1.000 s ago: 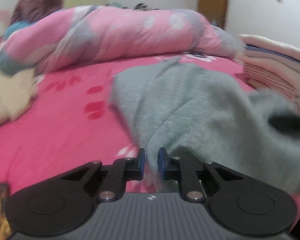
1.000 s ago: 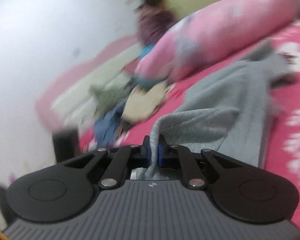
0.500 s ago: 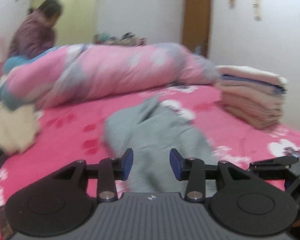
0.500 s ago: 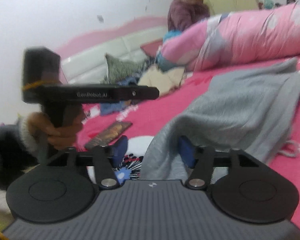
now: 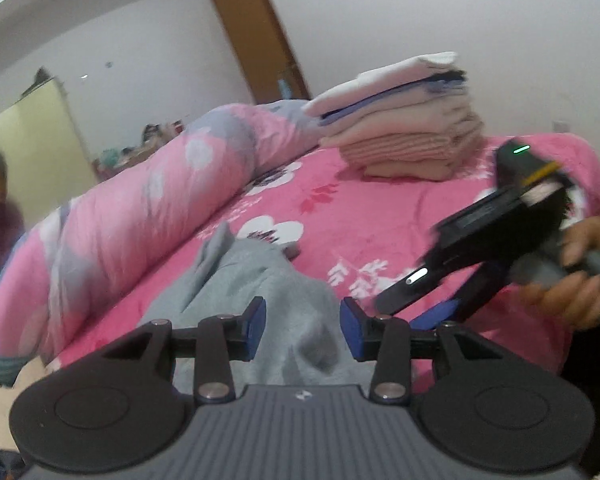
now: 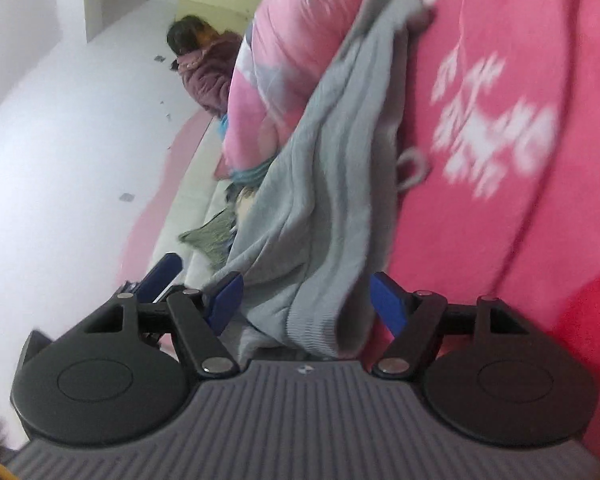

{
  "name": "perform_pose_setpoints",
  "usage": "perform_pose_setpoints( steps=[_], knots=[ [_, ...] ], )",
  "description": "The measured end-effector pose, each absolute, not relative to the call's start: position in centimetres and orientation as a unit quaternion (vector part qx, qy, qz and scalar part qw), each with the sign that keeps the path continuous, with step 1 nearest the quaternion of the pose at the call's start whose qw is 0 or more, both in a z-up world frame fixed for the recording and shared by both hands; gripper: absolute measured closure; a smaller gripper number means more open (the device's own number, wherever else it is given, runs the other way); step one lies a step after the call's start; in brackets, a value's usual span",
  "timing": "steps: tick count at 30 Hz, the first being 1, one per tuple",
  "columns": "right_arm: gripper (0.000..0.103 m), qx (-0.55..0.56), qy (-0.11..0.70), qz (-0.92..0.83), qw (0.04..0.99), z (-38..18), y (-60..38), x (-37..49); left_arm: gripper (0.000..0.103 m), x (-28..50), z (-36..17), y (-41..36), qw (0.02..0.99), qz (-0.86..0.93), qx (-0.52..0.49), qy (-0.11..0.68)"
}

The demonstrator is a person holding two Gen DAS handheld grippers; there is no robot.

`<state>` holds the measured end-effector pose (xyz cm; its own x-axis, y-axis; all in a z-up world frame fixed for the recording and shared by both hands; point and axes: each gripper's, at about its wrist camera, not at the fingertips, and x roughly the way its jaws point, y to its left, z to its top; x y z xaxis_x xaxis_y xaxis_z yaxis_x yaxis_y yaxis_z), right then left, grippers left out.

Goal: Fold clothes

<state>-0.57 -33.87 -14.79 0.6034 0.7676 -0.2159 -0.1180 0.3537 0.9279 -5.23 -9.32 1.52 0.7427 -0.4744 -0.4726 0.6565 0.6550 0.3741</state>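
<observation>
Grey sweater (image 5: 256, 280) lies bunched on the pink floral bedspread (image 5: 380, 208), right in front of both tools, and neither one has hold of it. Left gripper (image 5: 303, 330) has its blue pads spread wide, with the cloth sitting just ahead of and below the gap. Right gripper (image 6: 306, 300) is rolled over sideways, jaws also spread, and the ribbed hem of the sweater droops into the space between the pads without being pinched as far as I can tell. My guess is both are opened up like this to take a fresh bite on an edge for the next fold.

Off to the left gripper's right you can see the person's right hand (image 5: 572, 280) around the other handle, close by. Further ahead and to the right sits a neat stack of folded clothes (image 5: 404, 128), probably where this one ends up. A rolled pink duvet (image 5: 140, 216) runs along ahead on the left, touching the far end of the sweater.
</observation>
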Motion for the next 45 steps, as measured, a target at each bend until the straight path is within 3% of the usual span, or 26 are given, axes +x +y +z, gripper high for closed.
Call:
perform_pose_setpoints(
  steps=[1, 3, 6, 8, 10, 18, 20, 24, 27, 32, 37, 40, 41, 45],
  knots=[
    [0.042, 0.479, 0.345, 0.294, 0.751, -14.9, -33.3, -0.2, 0.061, -5.5, 1.5, -9.5, 0.891, -0.322, 0.272, 0.169],
    [0.081, 0.466, 0.368, 0.292, 0.75, -15.2, -32.2, 0.5, 0.061, -5.9, 1.1, -9.9, 0.881, -0.334, 0.286, 0.173],
    [0.092, 0.468, 0.359, 0.297, 0.751, -14.6, -31.9, 0.4, 0.058, -6.7, 0.1, -10.5, 0.865, -0.349, 0.313, 0.179],
    [0.099, 0.472, 0.335, 0.307, 0.755, -13.2, -32.1, -0.1, 0.047, -7.1, -0.4, -10.9, 0.86, -0.355, 0.323, 0.176],
    [0.099, 0.473, 0.311, 0.32, 0.76, -11.4, -32.3, -0.5, 0.034, -7.3, -0.7, -11.1, 0.862, -0.351, 0.325, 0.165],
    [0.1, 0.403, 0.268, 0.371, 0.793, -3.1, -28.6, 0.8, 0.031, -7.4, -1.2, -10.0, 0.906, -0.262, 0.316, 0.101],
    [0.1, 0.383, 0.266, 0.38, 0.799, -1.7, -27.2, 1.4, 0.033, -7.5, -1.3, -9.5, 0.917, -0.23, 0.314, 0.081],
    [0.1, 0.347, 0.272, 0.389, 0.809, 0.2, -25.1, 2.0, 0.054, -7.1, -1.5, -8.0, 0.935, -0.174, 0.306, 0.055],
    [0.1, 0.334, 0.281, 0.382, 0.815, 1.1, -24.0, 2.3, 0.055, -6.5, -2.0, -7.0, 0.941, -0.151, 0.298, 0.048],
    [0.1, 0.349, 0.292, 0.364, 0.813, 1.1, -23.2, 2.8, 0.045, -6.3, -2.0, -5.3, 0.955, -0.132, 0.265, 0.035],
    [0.1, 0.314, 0.31, 0.369, 0.818, 1.8, -20.5, 4.0, 0.026, -5.4, -1.4, -3.4, 0.966, -0.136, 0.211, 0.054],
    [0.1, 0.278, 0.318, 0.388, 0.819, 2.6, -18.1, 4.1, 0.023, -4.6, -1.3, -2.1, 0.969, -0.142, 0.189, 0.068],
    [0.099, 0.264, 0.32, 0.393, 0.82, 2.8, -17.3, 4.2, 0.024, -4.3, -1.3, -1.7, 0.971, -0.139, 0.182, 0.069],
    [0.099, 0.234, 0.325, 0.397, 0.826, 3.2, -16.7, 4.5, 0.052, -2.2, -1.3, 0.8, 0.979, -0.132, 0.123, 0.097]
  ],
)
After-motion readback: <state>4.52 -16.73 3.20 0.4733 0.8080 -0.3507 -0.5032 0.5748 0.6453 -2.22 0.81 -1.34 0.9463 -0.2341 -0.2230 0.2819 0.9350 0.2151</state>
